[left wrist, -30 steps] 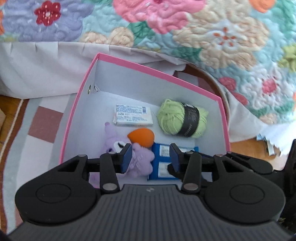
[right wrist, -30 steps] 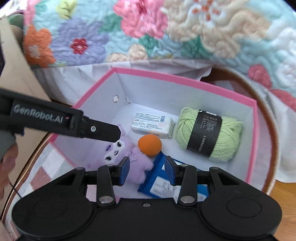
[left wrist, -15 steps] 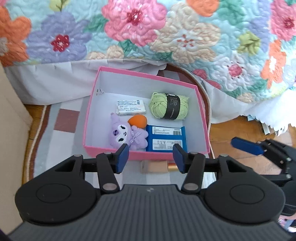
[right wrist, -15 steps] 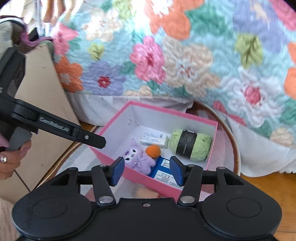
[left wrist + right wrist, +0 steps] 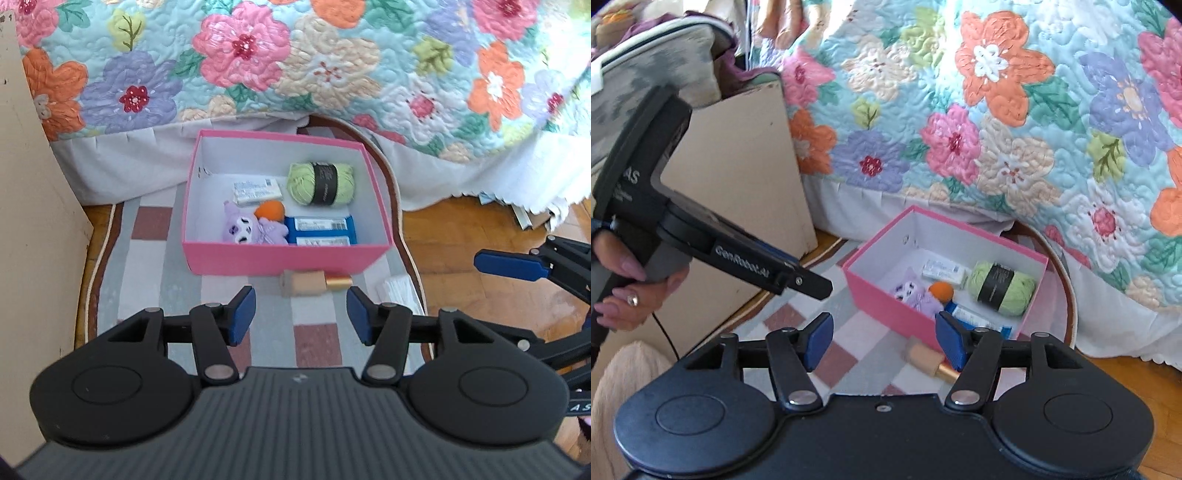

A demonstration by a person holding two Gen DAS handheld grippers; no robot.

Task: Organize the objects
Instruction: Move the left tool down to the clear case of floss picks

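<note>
Both grippers now back from the pink box [image 5: 284,260] – left gripper [image 5: 301,317] empty, jaws apart, right gripper [image 5: 882,341] empty, jaws just widened, bottle [image 5: 314,282] apparently touching the box's front wall, bare rug [image 5: 147,277] between.

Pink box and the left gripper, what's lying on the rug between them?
In the left wrist view, a beige bottle with a gold cap lies on its side on the checked rug, just in front of the pink box and beyond the left gripper.

Pink box [image 5: 284,260], green yarn [image 5: 320,183], purple plush [image 5: 251,229], floral quilt [image 5: 332,66], checked rug [image 5: 155,266]
</note>
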